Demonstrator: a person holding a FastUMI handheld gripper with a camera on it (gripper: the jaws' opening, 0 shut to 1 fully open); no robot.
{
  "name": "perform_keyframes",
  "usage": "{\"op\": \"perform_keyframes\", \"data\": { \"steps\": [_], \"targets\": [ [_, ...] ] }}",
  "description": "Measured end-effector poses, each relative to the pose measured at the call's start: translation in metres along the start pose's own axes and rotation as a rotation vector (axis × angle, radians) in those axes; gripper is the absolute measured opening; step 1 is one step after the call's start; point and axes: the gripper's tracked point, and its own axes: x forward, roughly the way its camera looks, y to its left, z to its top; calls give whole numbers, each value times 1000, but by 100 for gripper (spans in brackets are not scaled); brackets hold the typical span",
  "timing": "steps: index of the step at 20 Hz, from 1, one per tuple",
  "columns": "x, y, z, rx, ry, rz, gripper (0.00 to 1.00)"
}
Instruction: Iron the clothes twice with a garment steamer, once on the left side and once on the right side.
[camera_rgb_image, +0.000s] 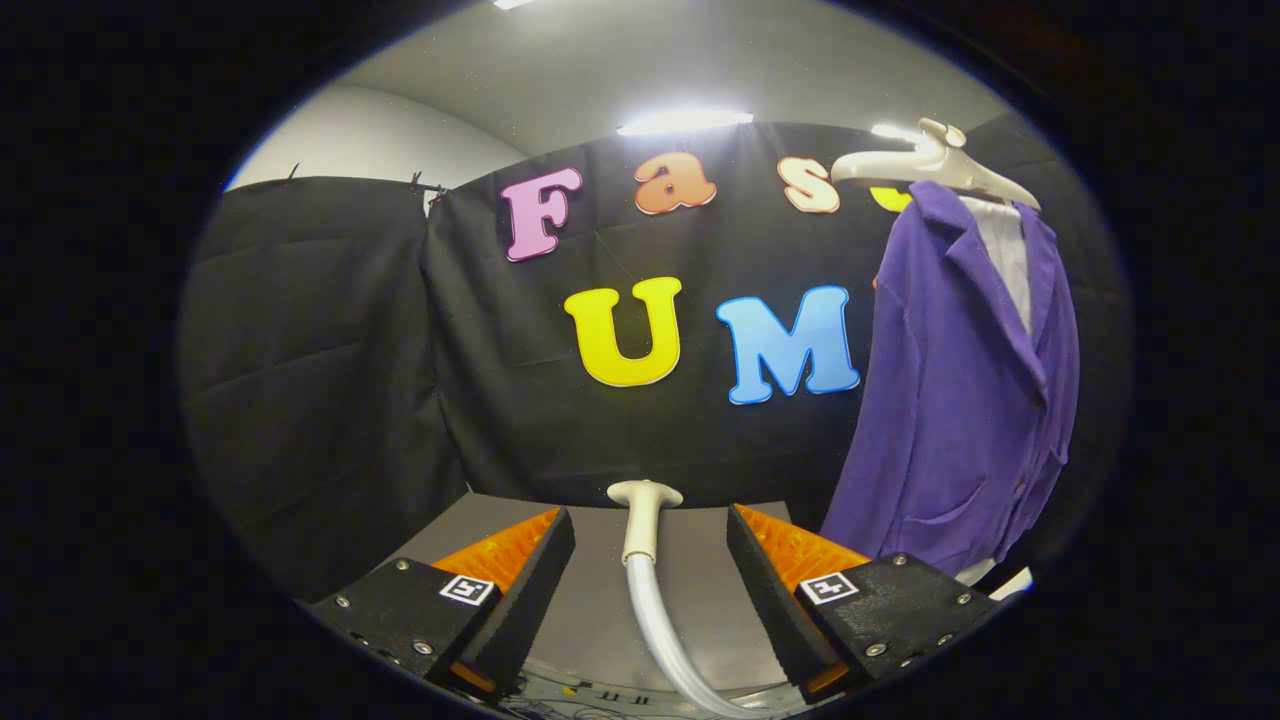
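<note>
1. Tongs first: the two-finger gripper (650, 570) stands wide open, its fingers (530, 580) well apart and holding nothing.
2. Between the fingers, touching neither, rises the pale, cream-coloured garment steamer head with its flared nozzle (643, 510), and a ribbed whitish hose (660, 640) curves down from it toward the near side.
3. Beyond the fingers and off to their right hangs the purple jacket of soft cloth (950, 400), over a white inner garment (1000, 250), on a cream plastic hanger (935, 165) set against the black cloth wall (330, 350).
4. By my judgement the step in hand is the first one, taking hold of the steamer; no ironing pass looks begun, since the steamer is well apart from the jacket.
5. The next move calls for easing forward until the steamer's neck sits squarely between the pads, then closing firmly on it, keeping the hose free of the fingers.
6. Room looks good: the grey tabletop (600, 600) around the steamer is bare, and open space lies between steamer and jacket for a swing to the right.
7. Edges to mind: the table's far edge meets the wall just behind the steamer, and the jacket's hem hangs near the right finger (770, 590).
</note>
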Motion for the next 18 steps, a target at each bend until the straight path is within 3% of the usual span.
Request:
{"op": "perform_keyframes", "data": {
  "steps": [4,9,18],
  "targets": [
    [63,-3,-14,111,98,-42,94],
    [132,-7,-52,127,273,-109,96],
    [187,-6,-109,271,495,-96,95]
  ]
}}
